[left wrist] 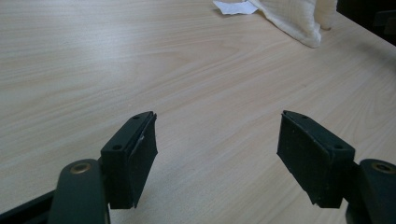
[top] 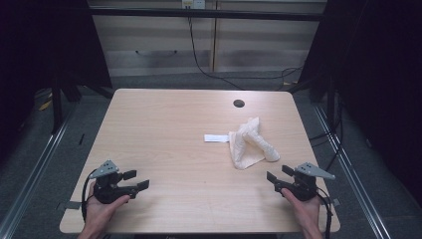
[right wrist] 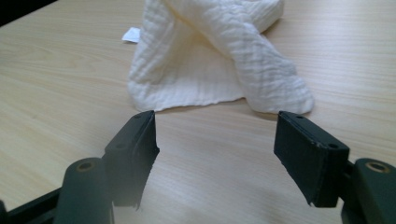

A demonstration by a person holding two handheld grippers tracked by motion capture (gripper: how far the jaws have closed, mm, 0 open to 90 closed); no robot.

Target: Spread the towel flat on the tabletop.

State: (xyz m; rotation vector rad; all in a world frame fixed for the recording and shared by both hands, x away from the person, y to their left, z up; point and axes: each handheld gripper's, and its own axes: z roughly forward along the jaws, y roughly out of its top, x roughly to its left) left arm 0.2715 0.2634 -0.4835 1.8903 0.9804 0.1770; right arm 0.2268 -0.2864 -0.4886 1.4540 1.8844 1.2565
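A cream waffle-weave cloth (top: 250,143) lies crumpled and partly folded on the right half of the wooden table (top: 169,129), with a white label (top: 215,138) sticking out at its left. My right gripper (top: 277,177) is held near the front right corner, open, pointing at the cloth (right wrist: 219,60) a short way ahead, nothing between its jaws. My left gripper (top: 136,179) rests near the front left corner, open and empty. In the left gripper view the cloth (left wrist: 299,16) and label (left wrist: 236,6) lie far off at the top.
A round dark cable hole (top: 239,103) sits near the table's far edge. Metal rails run along both sides on the floor, and cables trail behind the table by a pale cabinet.
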